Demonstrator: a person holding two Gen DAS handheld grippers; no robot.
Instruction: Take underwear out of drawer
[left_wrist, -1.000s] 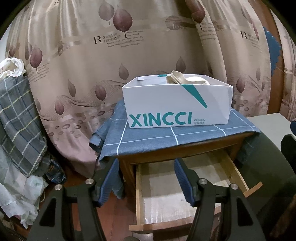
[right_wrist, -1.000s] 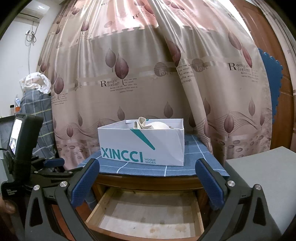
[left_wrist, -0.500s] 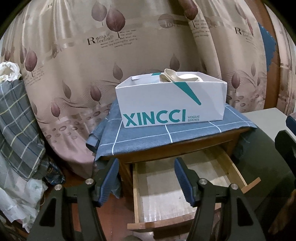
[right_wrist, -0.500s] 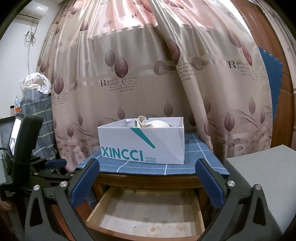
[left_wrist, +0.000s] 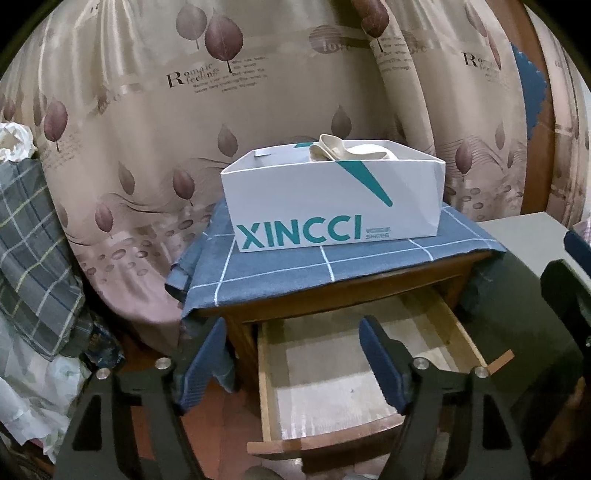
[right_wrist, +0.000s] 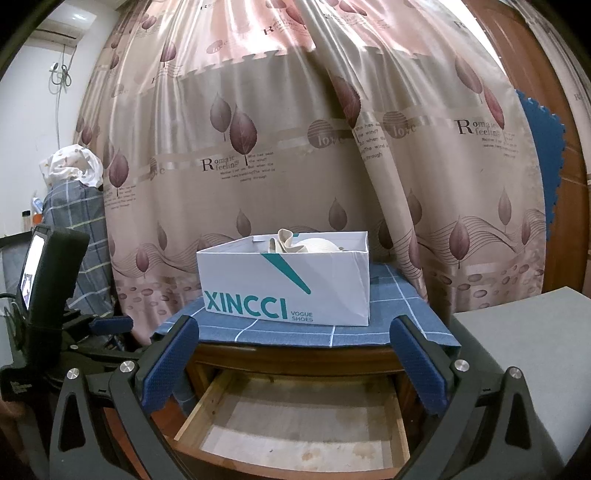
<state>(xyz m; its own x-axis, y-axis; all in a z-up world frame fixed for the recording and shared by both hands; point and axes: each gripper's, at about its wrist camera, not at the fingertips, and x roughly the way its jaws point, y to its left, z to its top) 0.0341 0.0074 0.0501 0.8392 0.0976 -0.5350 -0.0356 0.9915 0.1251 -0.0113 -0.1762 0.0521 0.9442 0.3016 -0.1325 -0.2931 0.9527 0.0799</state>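
A cream piece of underwear pokes over the rim of a white XINCCI shoe box on the nightstand. Below it the wooden drawer stands pulled out, and only its pale liner shows inside. My left gripper hovers in front of the drawer. Its jaws are opening and nothing is between them. My right gripper is held level before the nightstand, open wide and holding nothing.
A blue checked cloth covers the nightstand top. A leaf-print curtain hangs right behind. Plaid and white fabrics are piled at the left, and a grey surface lies at the right. The left tool's screen housing sits at the left edge.
The left gripper's fingers have spread wider apart. Its view has shifted only slightly, and the right wrist view is unchanged.
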